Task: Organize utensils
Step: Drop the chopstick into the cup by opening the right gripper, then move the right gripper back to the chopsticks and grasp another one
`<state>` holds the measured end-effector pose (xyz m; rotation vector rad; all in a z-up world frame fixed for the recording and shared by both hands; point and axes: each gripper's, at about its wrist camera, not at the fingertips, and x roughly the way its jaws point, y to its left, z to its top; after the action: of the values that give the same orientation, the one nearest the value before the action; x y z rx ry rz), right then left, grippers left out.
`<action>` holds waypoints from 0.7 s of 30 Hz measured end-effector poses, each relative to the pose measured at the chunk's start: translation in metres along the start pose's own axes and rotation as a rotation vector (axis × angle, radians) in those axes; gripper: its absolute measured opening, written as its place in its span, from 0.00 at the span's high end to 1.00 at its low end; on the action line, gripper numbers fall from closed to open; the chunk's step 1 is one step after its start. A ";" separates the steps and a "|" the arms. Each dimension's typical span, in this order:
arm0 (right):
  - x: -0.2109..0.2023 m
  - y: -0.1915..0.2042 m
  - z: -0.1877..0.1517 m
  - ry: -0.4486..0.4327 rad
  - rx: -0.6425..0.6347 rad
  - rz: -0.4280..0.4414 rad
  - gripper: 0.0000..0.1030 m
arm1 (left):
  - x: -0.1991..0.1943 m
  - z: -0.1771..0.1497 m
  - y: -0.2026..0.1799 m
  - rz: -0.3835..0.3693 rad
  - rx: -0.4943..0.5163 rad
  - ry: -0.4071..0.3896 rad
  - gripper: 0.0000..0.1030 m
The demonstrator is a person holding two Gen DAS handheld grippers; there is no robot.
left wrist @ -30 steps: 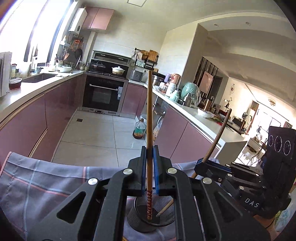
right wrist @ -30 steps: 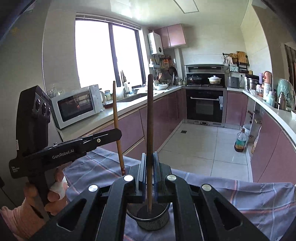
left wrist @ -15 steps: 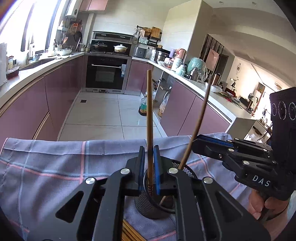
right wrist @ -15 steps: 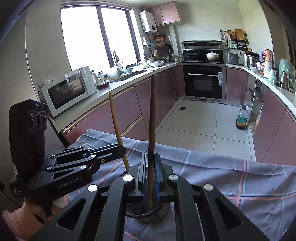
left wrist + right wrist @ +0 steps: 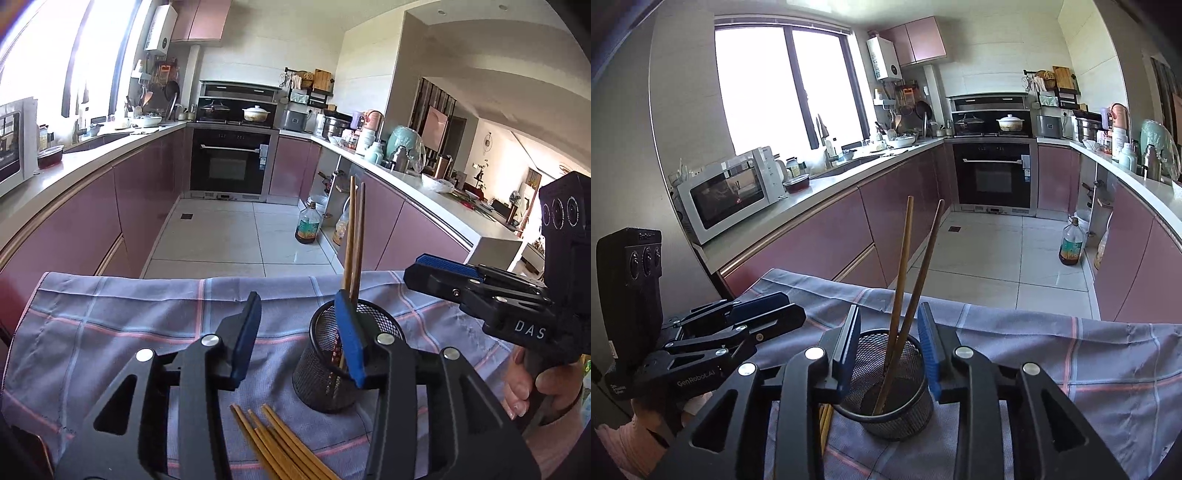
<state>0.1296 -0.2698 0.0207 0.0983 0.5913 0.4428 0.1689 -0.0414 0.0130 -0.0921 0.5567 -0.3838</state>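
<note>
Plaid cloth (image 5: pixel 1071 354) carried the mesh cup (image 5: pixel 886 402) holding two chopsticks (image 5: pixel 905 280); both grippers, left (image 5: pixel 295 343) and right (image 5: pixel 888 349), had just been opening, apparently gripping nothing.

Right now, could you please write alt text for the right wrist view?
Two chopsticks stand leaning in a black mesh cup on a checked cloth, between the open fingers of the right gripper. The left gripper, also open, is at left; a kitchen lies behind.

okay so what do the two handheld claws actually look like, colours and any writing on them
Both are black plastic frames with silver round bolts and blue ribbed pads on the fingers. The left claw reads GenRobot.AI on its side; the right claw reads DAS. Each carries a black box with three round lenses.
</note>
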 end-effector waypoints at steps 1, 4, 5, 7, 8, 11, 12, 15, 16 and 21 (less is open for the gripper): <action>-0.002 0.002 -0.002 0.000 -0.003 0.007 0.70 | -0.005 -0.002 0.002 0.011 0.002 -0.003 0.58; -0.011 0.010 -0.008 -0.001 -0.023 0.038 0.67 | -0.020 -0.012 0.010 0.036 0.008 -0.012 0.52; -0.015 0.014 -0.012 -0.004 -0.036 0.053 0.66 | -0.025 -0.016 0.012 0.051 0.013 -0.014 0.52; -0.021 0.024 -0.020 0.002 -0.068 0.085 0.65 | -0.033 -0.024 0.015 0.074 0.022 -0.010 0.48; -0.023 0.029 -0.024 0.008 -0.082 0.101 0.64 | -0.037 -0.030 0.018 0.083 0.022 -0.005 0.47; -0.024 0.043 -0.042 0.049 -0.114 0.129 0.64 | -0.043 -0.047 0.023 0.097 0.026 0.030 0.47; -0.022 0.046 -0.048 0.068 -0.120 0.137 0.64 | -0.044 -0.053 0.025 0.103 0.028 0.046 0.47; -0.014 0.051 -0.067 0.128 -0.126 0.145 0.64 | -0.044 -0.071 0.030 0.112 0.036 0.101 0.47; -0.011 0.052 -0.073 0.149 -0.124 0.146 0.64 | -0.044 -0.078 0.032 0.115 0.036 0.117 0.46; 0.006 0.049 -0.098 0.230 -0.090 0.158 0.64 | -0.041 -0.107 0.036 0.102 0.024 0.195 0.44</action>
<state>0.0615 -0.2266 -0.0532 0.0076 0.7918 0.6386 0.0922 0.0094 -0.0642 -0.0033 0.7457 -0.3015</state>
